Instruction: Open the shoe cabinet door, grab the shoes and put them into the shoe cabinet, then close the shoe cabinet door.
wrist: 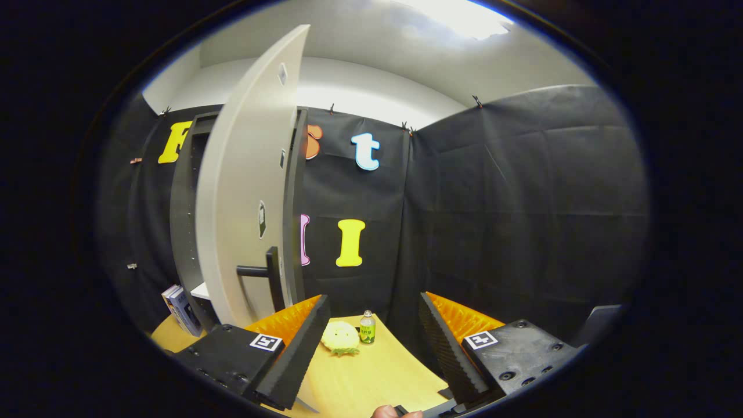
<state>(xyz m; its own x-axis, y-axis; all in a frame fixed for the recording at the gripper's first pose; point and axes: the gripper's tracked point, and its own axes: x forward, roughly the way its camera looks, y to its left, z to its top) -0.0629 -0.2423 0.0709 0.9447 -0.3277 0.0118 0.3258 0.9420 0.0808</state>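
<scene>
Holding my gripper spread wide with nothing between its fingers, I looked over the wooden table at a pale yellow toy beside a small green bottle, the shoe cabinet's door standing open beyond my left finger.

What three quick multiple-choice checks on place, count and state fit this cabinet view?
1. Where is the bottle?
A. on the table, beyond the jaws
B. inside the cabinet
C. between the jaws

2. How many handles show on the door?
A. one
B. two
C. three

3. What state is the door in?
A. shut
B. swung open
C. off its hinges

Key: 1 A, it stands on the table beside a yellow toy. 2 A, a single handle. 3 B, it angles out from the cabinet; the gripper is open, gripping nothing.
</scene>
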